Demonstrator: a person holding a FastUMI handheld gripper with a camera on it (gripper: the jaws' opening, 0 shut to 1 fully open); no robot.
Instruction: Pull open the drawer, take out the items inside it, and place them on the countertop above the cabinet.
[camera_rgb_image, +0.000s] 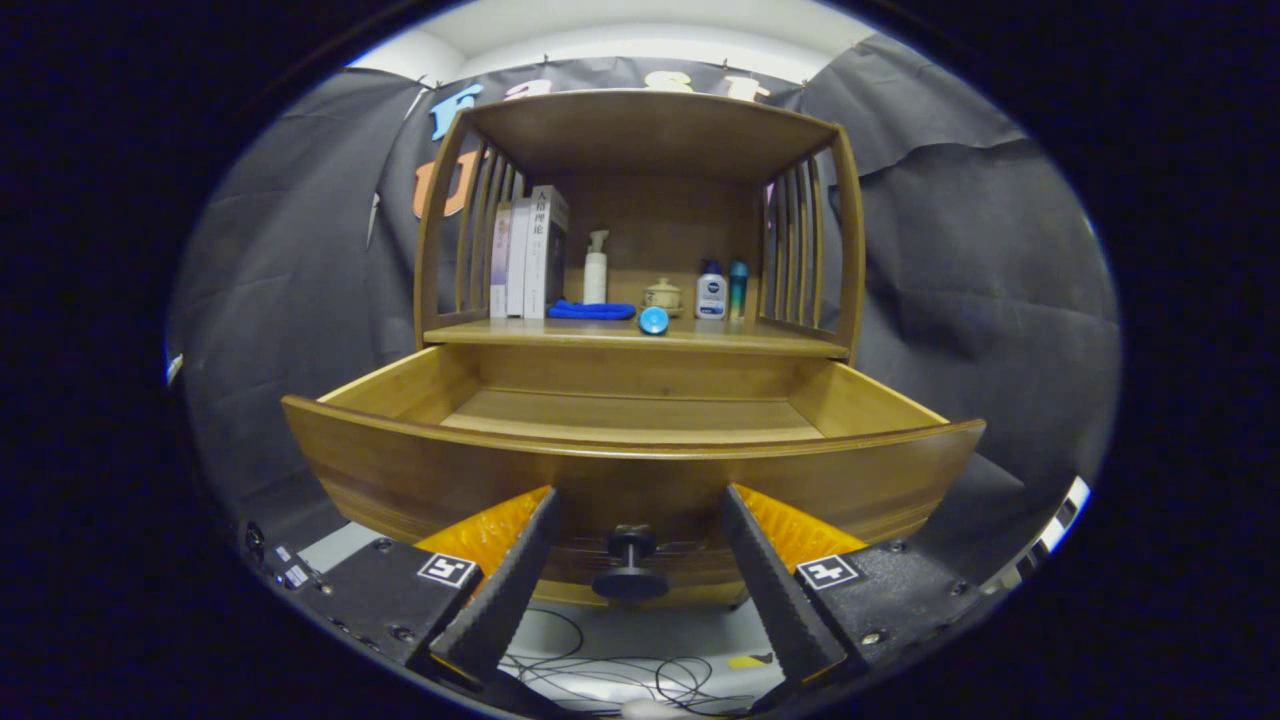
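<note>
Two fingers of the gripper (632, 580) are standing wide apart, holding nothing, and one dark round knob (630, 562) is sitting between them without touching either. One wooden drawer (480, 470) is hanging pulled open just ahead, and its inside is looking bare. Beyond it, on the countertop (760, 342), are sitting three books (528, 255), one white pump bottle (596, 267), one blue cloth (590, 311), one blue round thing (653, 320), one small jar (662, 295) and two more bottles (722, 290).
</note>
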